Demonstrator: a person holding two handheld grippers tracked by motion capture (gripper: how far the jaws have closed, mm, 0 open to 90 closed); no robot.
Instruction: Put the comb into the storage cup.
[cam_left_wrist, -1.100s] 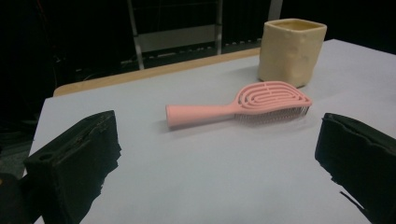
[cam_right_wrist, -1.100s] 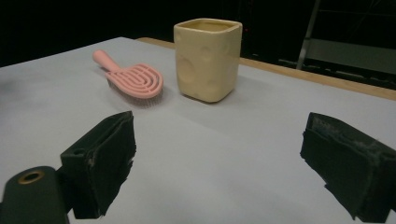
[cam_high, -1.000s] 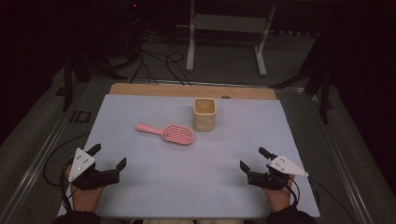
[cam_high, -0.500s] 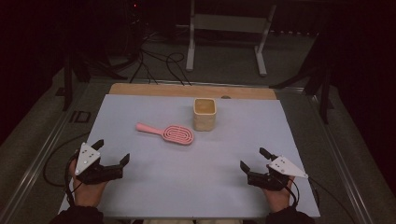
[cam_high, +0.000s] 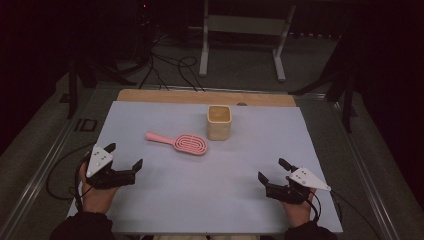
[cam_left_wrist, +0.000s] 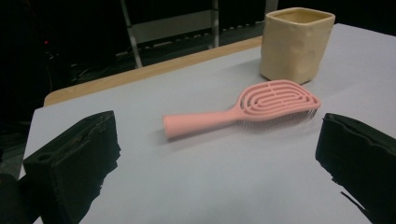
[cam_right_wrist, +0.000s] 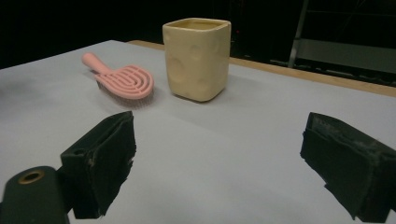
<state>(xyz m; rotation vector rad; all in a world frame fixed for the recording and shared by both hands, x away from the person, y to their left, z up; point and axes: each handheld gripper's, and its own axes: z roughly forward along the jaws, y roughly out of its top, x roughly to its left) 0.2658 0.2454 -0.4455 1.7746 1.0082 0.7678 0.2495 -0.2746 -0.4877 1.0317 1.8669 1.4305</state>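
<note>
A pink hairbrush (cam_high: 179, 142) lies flat on the pale table cover, its handle pointing left; the same hairbrush (cam_left_wrist: 252, 108) lies just ahead of the left jaws, bristles down. A cream square cup (cam_high: 219, 121) stands upright just right of the brush head, also seen as the cup (cam_right_wrist: 197, 58) and cup (cam_left_wrist: 296, 43). My left gripper (cam_high: 124, 156) is open at the near left, empty, a short way from the brush handle. My right gripper (cam_high: 273, 170) is open and empty at the near right, well short of the cup. The hairbrush (cam_right_wrist: 125, 81) lies left of the cup.
The pale cover (cam_high: 210, 190) spreads over a wooden table whose far edge (cam_high: 170, 95) shows as a bare strip. Beyond it stand a metal frame (cam_high: 240, 30) and floor cables (cam_high: 165, 65). A metal rail (cam_high: 40, 170) runs along the left side.
The left gripper has moved forward and to the right, toward the brush handle. The right gripper, the brush and the cup have stayed put.
</note>
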